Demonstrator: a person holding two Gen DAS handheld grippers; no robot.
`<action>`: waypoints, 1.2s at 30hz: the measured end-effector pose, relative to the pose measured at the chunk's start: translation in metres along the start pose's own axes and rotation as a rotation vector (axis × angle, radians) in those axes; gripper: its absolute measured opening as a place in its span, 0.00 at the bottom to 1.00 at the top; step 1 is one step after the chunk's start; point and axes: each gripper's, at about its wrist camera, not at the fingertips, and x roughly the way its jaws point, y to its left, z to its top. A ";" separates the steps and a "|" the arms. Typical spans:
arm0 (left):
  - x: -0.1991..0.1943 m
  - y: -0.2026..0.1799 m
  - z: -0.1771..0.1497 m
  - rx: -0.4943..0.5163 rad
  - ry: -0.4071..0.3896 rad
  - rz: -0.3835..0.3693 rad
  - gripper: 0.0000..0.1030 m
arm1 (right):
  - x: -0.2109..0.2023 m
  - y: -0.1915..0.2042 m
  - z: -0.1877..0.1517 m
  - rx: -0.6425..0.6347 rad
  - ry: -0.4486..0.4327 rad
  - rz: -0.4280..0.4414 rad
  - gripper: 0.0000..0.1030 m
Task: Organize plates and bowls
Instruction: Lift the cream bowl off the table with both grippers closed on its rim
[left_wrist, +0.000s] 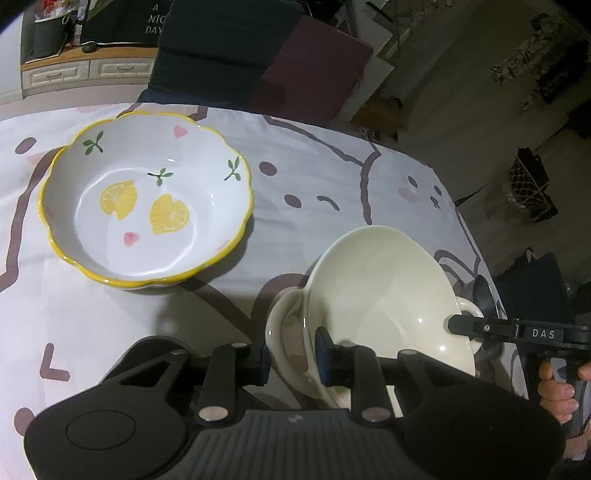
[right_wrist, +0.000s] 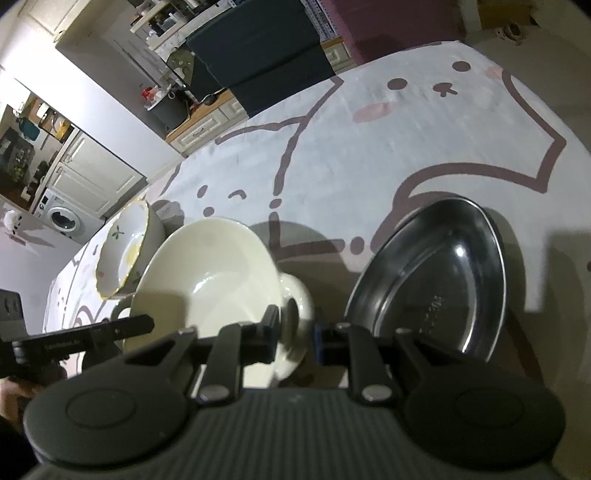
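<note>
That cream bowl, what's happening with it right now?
A person is holding the cream bowl tilted, with both grippers on it at once. The left gripper has its pads around the near rim; the right gripper is at the opposite edge. Under it sits a cream dish. The lemon bowl and steel plate rest untouched on the tablecloth.

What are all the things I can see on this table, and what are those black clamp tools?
Lemon bowl: one, white with yellow rim, far left on the cloth.
Cream bowl: one, tilted, over the cream plate.
Cream plate: one, under the cream bowl.
Metal dish: one, dark steel, right of the cream pair.
Tablecloth: one, white with brown cartoon outlines, covering the table.
Left gripper: black, at the cream bowl's rim.
Right gripper: black, at the cream plate's edge.
Hand: one, holding the right gripper's handle.
</note>
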 end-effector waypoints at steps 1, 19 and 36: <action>0.000 0.000 0.000 0.000 -0.002 0.003 0.25 | 0.000 0.001 0.000 -0.004 0.001 -0.002 0.21; -0.007 -0.012 -0.004 -0.010 -0.010 0.045 0.25 | 0.003 0.018 -0.005 -0.069 0.011 -0.086 0.23; -0.094 -0.053 -0.028 -0.036 -0.112 0.070 0.24 | -0.068 0.039 -0.028 -0.090 -0.081 -0.034 0.22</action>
